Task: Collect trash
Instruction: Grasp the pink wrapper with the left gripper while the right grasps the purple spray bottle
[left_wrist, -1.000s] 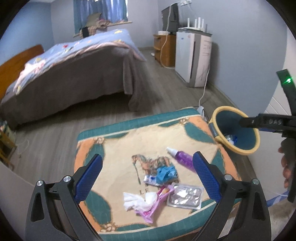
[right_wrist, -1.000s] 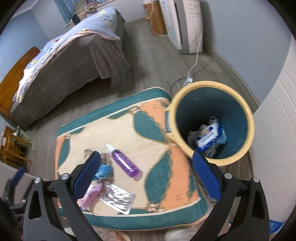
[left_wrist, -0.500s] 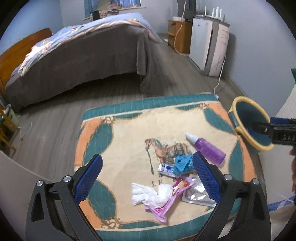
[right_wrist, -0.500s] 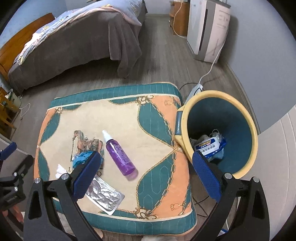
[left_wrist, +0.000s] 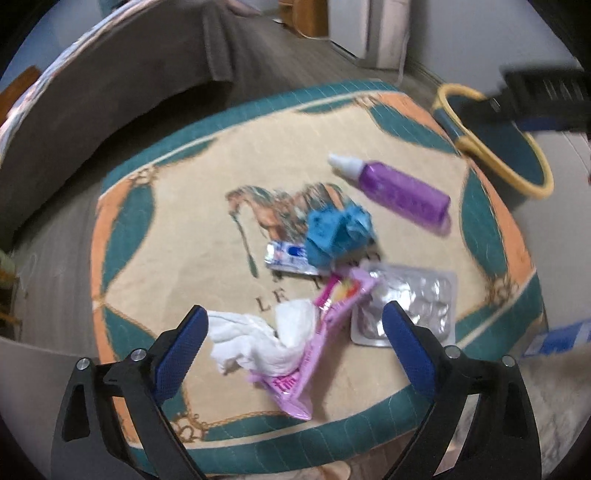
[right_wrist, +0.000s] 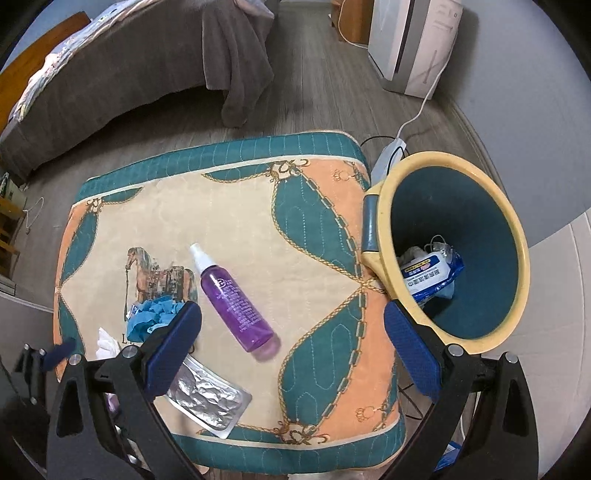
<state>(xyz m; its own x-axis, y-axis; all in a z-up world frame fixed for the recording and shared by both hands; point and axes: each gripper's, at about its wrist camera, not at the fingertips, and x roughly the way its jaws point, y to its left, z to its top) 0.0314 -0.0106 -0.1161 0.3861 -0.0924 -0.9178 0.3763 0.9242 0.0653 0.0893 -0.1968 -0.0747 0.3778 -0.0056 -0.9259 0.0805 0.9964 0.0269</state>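
Note:
Trash lies on a patterned cushion: a white tissue, a pink wrapper, a silver blister pack, a blue crumpled glove, a small foil sachet and a purple spray bottle. My left gripper is open and empty, low over the tissue and wrapper. My right gripper is open and empty above the cushion's right side, near the purple bottle. The yellow-rimmed bin stands right of the cushion with a blue wipes packet inside.
A bed with a grey cover stands behind the cushion. A white appliance and its cable are at the back right by the wall. Grey wood floor lies between.
My left gripper has dropped down and closer to the tissue and pink wrapper. My right gripper has swung left from the bin to over the cushion.

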